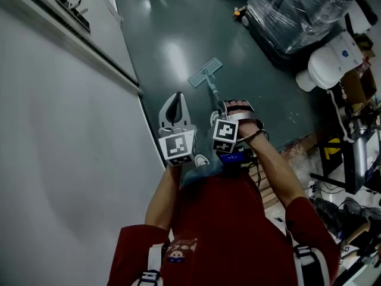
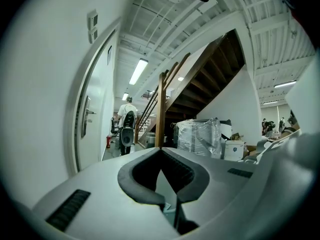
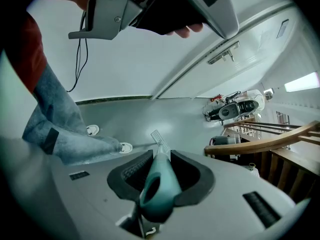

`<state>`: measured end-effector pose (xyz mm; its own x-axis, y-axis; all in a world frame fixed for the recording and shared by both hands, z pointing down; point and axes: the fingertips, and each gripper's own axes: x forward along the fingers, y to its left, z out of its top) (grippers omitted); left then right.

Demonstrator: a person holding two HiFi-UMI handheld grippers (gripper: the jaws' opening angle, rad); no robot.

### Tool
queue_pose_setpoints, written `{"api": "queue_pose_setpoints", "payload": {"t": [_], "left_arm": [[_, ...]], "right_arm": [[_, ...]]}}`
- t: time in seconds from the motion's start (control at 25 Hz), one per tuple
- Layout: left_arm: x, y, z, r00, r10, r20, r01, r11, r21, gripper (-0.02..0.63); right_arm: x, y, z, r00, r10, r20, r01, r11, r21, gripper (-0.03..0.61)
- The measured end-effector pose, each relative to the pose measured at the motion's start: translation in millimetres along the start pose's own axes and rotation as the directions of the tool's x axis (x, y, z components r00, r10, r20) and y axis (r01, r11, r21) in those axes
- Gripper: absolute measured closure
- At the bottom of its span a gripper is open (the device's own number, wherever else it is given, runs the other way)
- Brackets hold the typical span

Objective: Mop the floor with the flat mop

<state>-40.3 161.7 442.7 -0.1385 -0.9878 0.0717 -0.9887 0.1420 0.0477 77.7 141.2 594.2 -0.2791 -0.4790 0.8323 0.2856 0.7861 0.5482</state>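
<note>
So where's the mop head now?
Head view, centre: the mop head lies flat on the floor, right of the door, its handle running back to the right gripper.

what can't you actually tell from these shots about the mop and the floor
Mop head underside: head view, it faces the floor, so dirt or wetness is hidden.
Mop handle where gripped: head view, covered by the right gripper and hand.
Pallet load: head view, plastic wrap hides the contents.
Distant person: left gripper view, too small.

glossy dark green floor [image 1: 172, 34] along a white wall [image 1: 59, 159], wooden staircase [image 2: 200, 79] beyond, strip light [image 2: 138, 71] on the ceiling [image 2: 165, 29]
</note>
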Motion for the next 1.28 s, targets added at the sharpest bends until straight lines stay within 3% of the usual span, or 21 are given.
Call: {"api": "queue_pose_setpoints", "payload": {"t": [0.8, 0.96, 1.16, 1.28], "left_arm": [[50.2, 8.9, 10.5, 1.000, 0.006, 0.005, -0.006, 1.000, -0.011, 0.598], [57.7, 15.1, 11.0, 0.999, 0.026, -0.043, -0.026, 1.000, -0.002, 0.598], [73.6, 22.8, 11.0, 1.000, 0.024, -0.007, -0.024, 1.000, -0.012, 0.598], [85.0, 25.7, 11.9, 0.999, 0.027, -0.039, -0.027, 1.000, -0.007, 0.598]], "right_arm": [[29.6, -48.9, -3.8, 1.000, -0.003, 0.002, 0.003, 1.000, 0.010, 0.459], [35.4, -57.6, -3.3, 1.000, -0.002, 0.003, 0.002, 1.000, 0.007, 0.459], [46.5, -72.0, 0.3, 1.000, -0.002, 0.003, 0.002, 1.000, -0.001, 0.459], [53.7, -83.5, 0.0, 1.000, -0.004, 0.003, 0.004, 1.000, -0.003, 0.459]]}}
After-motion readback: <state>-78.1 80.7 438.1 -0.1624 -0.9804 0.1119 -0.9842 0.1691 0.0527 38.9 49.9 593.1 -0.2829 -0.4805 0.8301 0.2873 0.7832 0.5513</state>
